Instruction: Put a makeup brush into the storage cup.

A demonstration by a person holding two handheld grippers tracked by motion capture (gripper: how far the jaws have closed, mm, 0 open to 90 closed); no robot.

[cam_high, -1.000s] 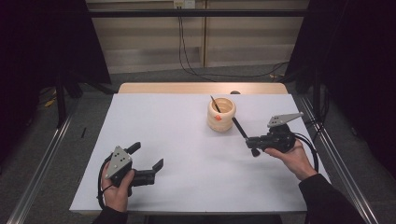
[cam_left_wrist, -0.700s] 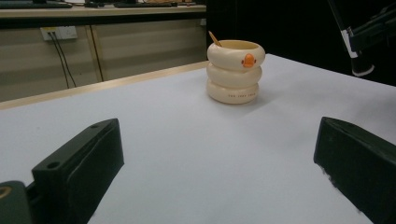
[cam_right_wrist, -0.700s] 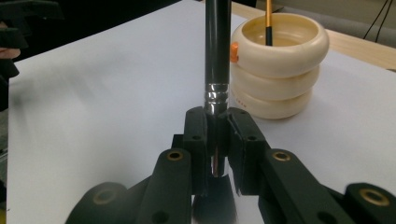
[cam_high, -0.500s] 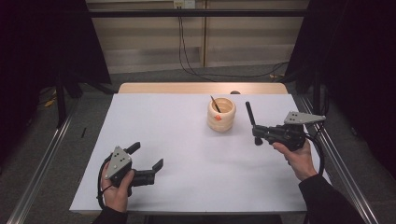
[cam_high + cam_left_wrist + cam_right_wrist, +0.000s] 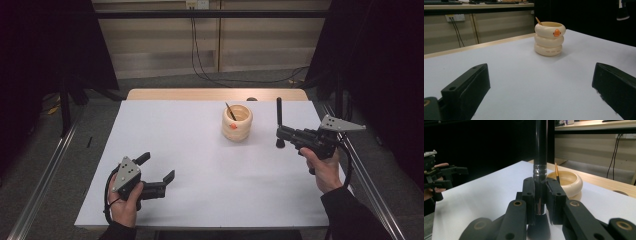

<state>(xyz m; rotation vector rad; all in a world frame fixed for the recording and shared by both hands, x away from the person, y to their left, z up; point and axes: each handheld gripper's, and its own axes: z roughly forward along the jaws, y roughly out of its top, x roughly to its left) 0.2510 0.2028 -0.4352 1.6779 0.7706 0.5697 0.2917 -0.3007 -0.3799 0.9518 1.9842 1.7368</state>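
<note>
Item: black makeup brush (image 5: 279, 120), slender, with a silver ferrule band (image 5: 540, 170) partway along its handle. Held upright near the right edge of the tabletop (image 5: 170, 130), just right of the cream duck-faced holder (image 5: 237, 122), which already contains one thin brush (image 5: 230, 111).

Handling: judged light, stiff and smooth-sided (likely to slip or swivel in a loose pinch); best gripped near the ferrule, as now.

Right gripper (image 5: 540, 202): jaws pressed onto the brush just below the band, body level, pointing toward the holder; hand beneath it.

Left gripper (image 5: 159, 175): jaws spread, nothing between them, resting low near the front-left corner, aimed at the holder.
</note>
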